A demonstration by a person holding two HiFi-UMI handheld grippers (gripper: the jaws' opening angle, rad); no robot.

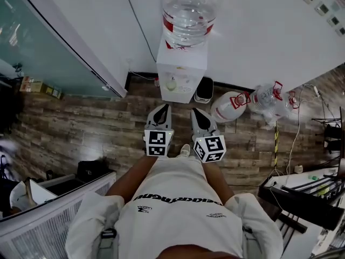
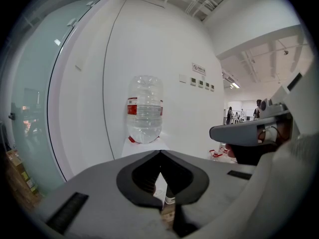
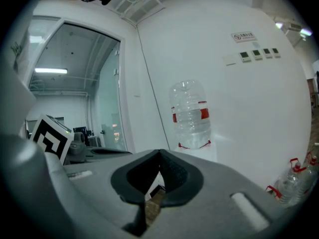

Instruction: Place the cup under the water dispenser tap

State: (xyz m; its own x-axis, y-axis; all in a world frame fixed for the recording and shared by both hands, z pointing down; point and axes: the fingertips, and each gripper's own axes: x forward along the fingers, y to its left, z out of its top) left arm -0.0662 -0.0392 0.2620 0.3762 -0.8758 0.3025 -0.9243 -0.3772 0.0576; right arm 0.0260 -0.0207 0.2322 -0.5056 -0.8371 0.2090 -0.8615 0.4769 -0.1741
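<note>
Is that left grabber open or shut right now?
Shut. In the left gripper view, the left gripper has its fingers meeting at their tips, with nothing held between them.

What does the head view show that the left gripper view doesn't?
Only the head view shows the person's white shirt and the black bin beside the water dispenser. Only the left gripper view shows people standing far off at its right. Both show the water bottle on the dispenser, the white wall and the glass wall.
</note>
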